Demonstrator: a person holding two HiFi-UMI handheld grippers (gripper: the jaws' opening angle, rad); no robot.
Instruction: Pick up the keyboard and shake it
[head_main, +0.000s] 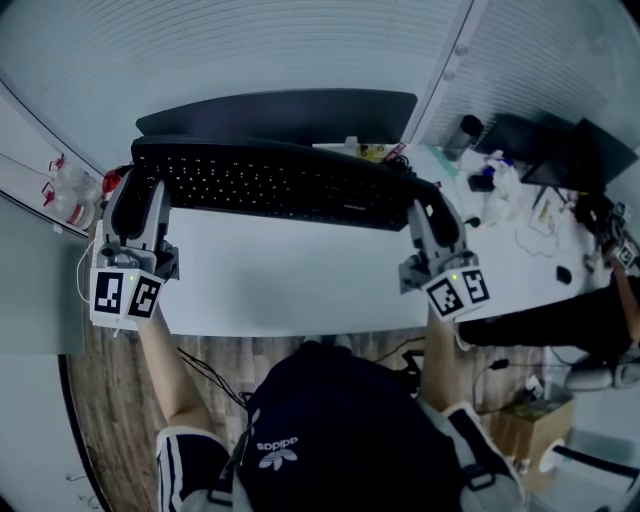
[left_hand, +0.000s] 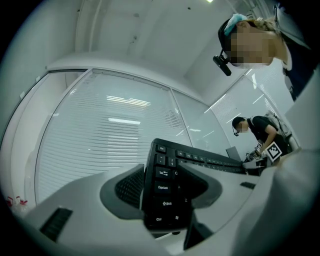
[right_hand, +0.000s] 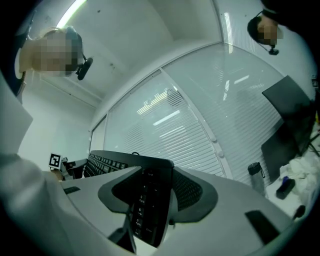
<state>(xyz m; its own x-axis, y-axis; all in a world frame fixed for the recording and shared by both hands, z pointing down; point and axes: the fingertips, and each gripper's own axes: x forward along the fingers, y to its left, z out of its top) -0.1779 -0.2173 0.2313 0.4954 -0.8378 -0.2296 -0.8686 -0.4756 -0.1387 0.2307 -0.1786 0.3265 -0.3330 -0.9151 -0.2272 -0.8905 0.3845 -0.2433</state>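
1. Left gripper (left_hand: 164, 187) gripped the left end of the black keyboard (head_main: 280, 180), its jaws pressed on either face beside the Caps Lock and Shift keys.
2. Right gripper (right_hand: 152, 195) was clamped the same way on the keyboard's right end, over the numeric keys.
3. Held between the two grippers, the keyboard ran level across the head view with its keys facing the person. It sat over the far part of the white desk (head_main: 290, 280), just in front of a dark monitor (head_main: 290, 110).
4. At the desk's right end stood a dark bottle (head_main: 466, 134) amid a clutter of cables and small items (head_main: 520, 200).
5. Slatted blinds (left_hand: 110, 135) behind glass panels walled the room, under a white ceiling.
6. Wood-grain flooring (head_main: 105, 400) showed to the desk's left.
7. A second person (left_hand: 260, 131) bent over another work surface at the far right of the left gripper view.
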